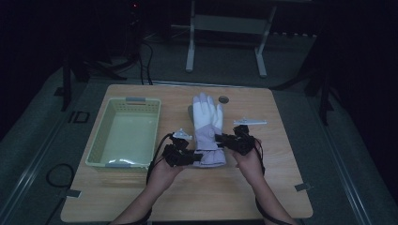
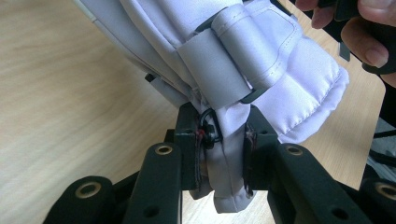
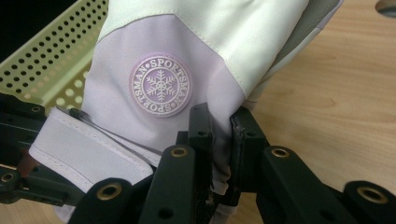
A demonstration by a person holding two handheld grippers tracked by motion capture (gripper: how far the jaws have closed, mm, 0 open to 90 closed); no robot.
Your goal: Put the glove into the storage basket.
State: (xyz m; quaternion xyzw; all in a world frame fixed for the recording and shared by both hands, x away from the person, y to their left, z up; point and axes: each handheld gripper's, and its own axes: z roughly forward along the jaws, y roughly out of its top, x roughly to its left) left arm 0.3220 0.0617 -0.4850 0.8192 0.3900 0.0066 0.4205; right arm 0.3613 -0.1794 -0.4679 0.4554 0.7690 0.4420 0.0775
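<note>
Left tongs [image 2: 223,140] clamped on the cuff edge of a white-and-lilac ski glove [image 1: 206,129], fabric pinched between both black jaws beside a small black ring and a grey wrist strap [image 2: 219,74]. Right tongs [image 3: 219,133] likewise shut on the glove's opposite side, biting lilac fabric just below a round "SPORTSMAN" snowflake badge [image 3: 161,86]. Glove lying flat at mid-bench [image 1: 281,187], fingers pointing to the far edge, cuff toward the person, a hand on either side of the cuff. Pale green perforated basket [image 1: 101,150] just left of the glove, apart from it. Small dark round object [image 1: 224,99] just beyond the glove's fingertips on the wood; too small to identify. Light metal bar [image 1: 250,122] to the glove's right, near the right tongs. White frame legs [image 1: 190,51] on the floor beyond the bench's far edge.
</note>
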